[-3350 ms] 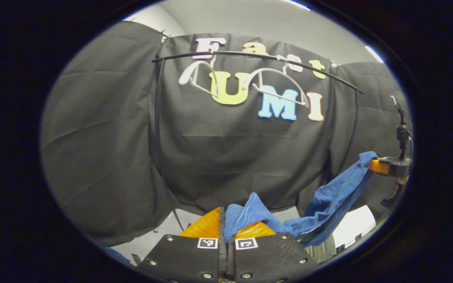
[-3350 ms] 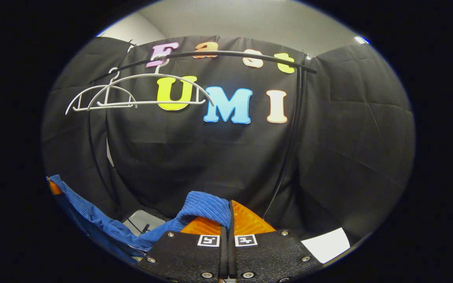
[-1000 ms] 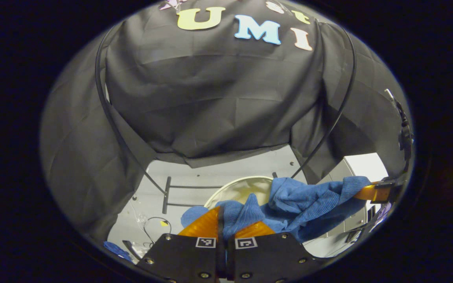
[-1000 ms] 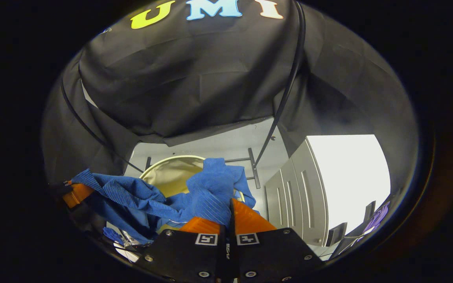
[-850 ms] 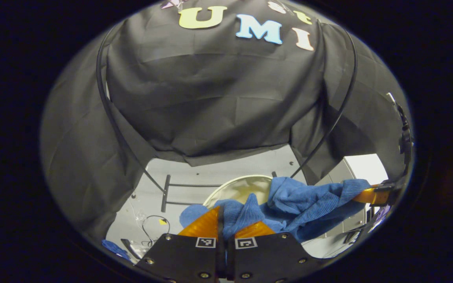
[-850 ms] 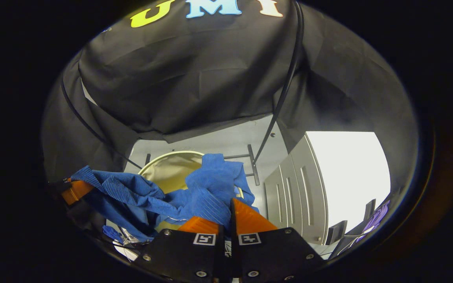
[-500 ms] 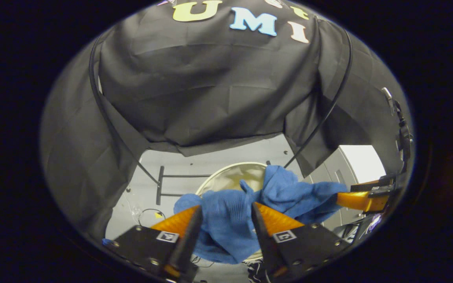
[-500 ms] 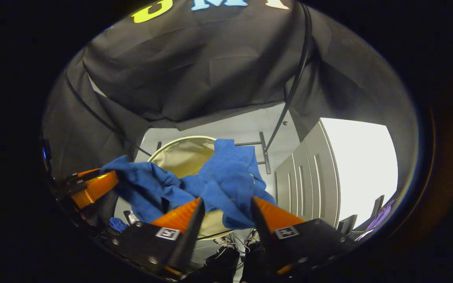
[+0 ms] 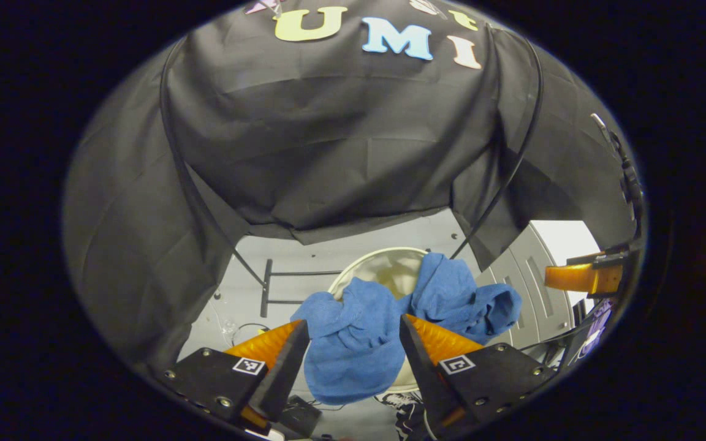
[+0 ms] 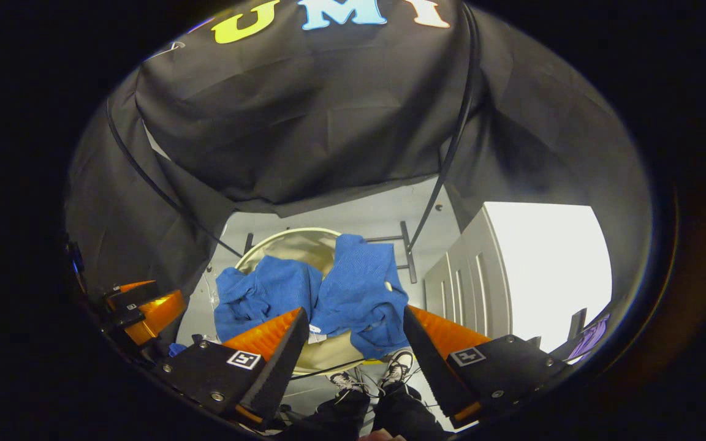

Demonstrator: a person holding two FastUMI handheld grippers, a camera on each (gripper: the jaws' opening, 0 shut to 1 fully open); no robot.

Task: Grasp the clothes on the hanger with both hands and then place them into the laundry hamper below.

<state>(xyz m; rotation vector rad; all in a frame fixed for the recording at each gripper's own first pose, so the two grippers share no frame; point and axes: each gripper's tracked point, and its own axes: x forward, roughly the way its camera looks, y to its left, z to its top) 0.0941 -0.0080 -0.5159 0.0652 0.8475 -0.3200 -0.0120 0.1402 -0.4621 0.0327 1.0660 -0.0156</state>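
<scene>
The blue garment [image 9: 383,318] lies bunched across the round cream laundry hamper [image 9: 383,269], draped over its near rim. In the right gripper view the same blue garment [image 10: 328,294] spreads over the hamper [image 10: 285,242] in two lumps. My left gripper [image 9: 351,334] hangs open above it, nothing between its orange fingers. My right gripper [image 10: 353,327] is open too, above the cloth. The right gripper's orange finger [image 9: 573,277] shows at the right edge of the left gripper view. At the left edge of the right gripper view sits the left gripper's finger [image 10: 154,312].
Black rack legs and a floor bar [image 9: 285,288] stand on the grey floor behind the hamper. A grey cabinet [image 10: 463,288] is at the right. A person's shoes and dark trouser legs [image 10: 377,392] are right below the hamper's near rim. Cables lie on the floor [image 9: 236,327].
Both grippers came down from the rail with the garment, then opened and let it go. The cloth has dropped onto the hamper, and both grippers have pulled slightly away from it.
</scene>
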